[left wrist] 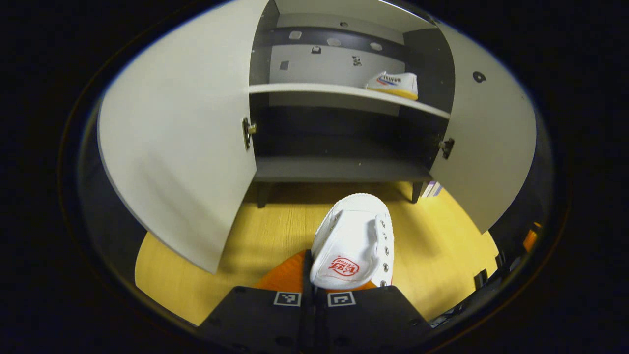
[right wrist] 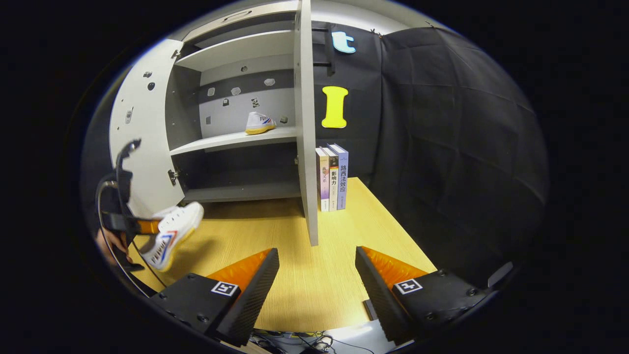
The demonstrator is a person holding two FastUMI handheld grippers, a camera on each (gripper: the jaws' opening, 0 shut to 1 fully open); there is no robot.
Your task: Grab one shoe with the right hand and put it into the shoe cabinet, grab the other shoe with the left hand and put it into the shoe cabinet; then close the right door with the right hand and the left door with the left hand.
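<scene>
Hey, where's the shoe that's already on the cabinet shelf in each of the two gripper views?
Left gripper view: the shelved shoe sits upper right of centre, at the right end of the middle shelf.
Right gripper view: the shelved shoe sits upper left of centre, near the edge-on right door.
Shared landmark: that middle shelf of the open shoe cabinet.
</scene>
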